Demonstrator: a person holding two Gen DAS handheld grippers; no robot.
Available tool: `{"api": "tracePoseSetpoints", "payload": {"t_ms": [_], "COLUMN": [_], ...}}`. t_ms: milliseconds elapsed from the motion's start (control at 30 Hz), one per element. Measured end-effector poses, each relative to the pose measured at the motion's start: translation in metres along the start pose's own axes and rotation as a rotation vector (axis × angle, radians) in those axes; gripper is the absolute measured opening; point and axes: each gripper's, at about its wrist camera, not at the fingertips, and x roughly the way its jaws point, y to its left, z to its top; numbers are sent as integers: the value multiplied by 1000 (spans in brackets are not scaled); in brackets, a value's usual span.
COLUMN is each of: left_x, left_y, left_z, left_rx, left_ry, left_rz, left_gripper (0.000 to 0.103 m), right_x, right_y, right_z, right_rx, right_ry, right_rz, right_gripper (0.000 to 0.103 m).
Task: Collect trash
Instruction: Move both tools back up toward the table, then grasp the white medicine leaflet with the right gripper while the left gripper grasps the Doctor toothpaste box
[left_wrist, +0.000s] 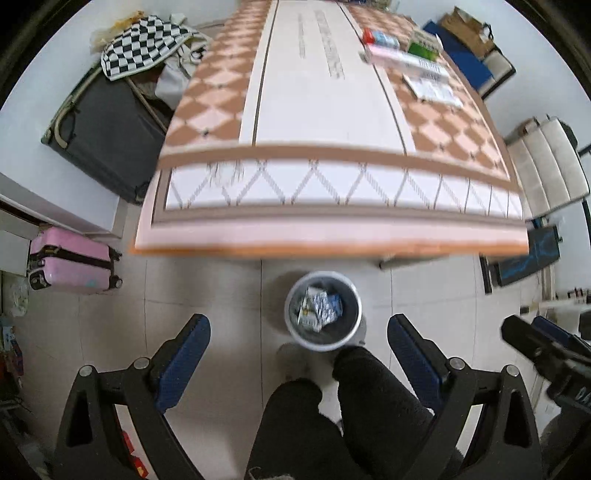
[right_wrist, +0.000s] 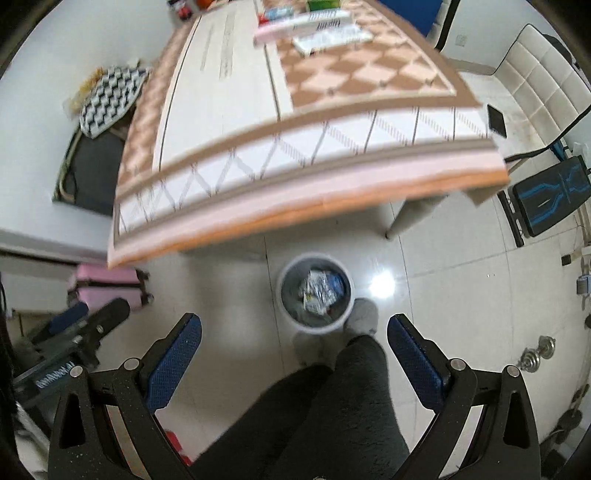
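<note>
A round white trash bin (left_wrist: 295, 332) (right_wrist: 286, 312) stands on the tiled floor just in front of the table's near edge, with crumpled silver and blue wrappers (left_wrist: 319, 305) (right_wrist: 320, 286) inside. My left gripper (left_wrist: 298, 326) hangs high above the bin, open, nothing between its blue pads. My right gripper (right_wrist: 294, 326) is also open and empty above the bin. The right gripper (left_wrist: 543, 347) shows at the right edge of the left wrist view, the left gripper (right_wrist: 85, 325) at the left edge of the right wrist view. The person's dark trouser legs (left_wrist: 365, 391) (right_wrist: 354, 391) stand beside the bin.
A table with a pink and brown diamond-pattern cloth (left_wrist: 325, 129) (right_wrist: 295, 122) carries boxes and papers (left_wrist: 406, 55) (right_wrist: 314, 26) at its far end. A pink suitcase (left_wrist: 70, 260) (right_wrist: 107, 282) and a dark case (left_wrist: 107, 129) sit left; a white chair (left_wrist: 550, 166) and bench (right_wrist: 546, 195) right.
</note>
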Motion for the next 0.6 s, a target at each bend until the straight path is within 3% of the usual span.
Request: {"api": "tracePoseSetpoints", "payload": {"t_ms": [200, 333, 433, 600], "left_x": [14, 51, 89, 134], "left_y": [-33, -58, -75, -94], "left_z": [77, 131, 172, 224], "left_rx": [0, 19, -19, -103], "left_ry": [-56, -62, -23, 32], "left_rz": [64, 139, 193, 225], "left_gripper": [98, 98, 98, 98], "right_x": [1, 27, 60, 133], "right_y": [-30, -45, -32, 4], "right_z": [96, 177, 260, 361], "right_rx": [28, -73, -319, -751], "right_ry": [-25, 4, 53, 193], "right_rz": [-19, -46, -116, -270], "right_gripper": [102, 102, 102, 102]}}
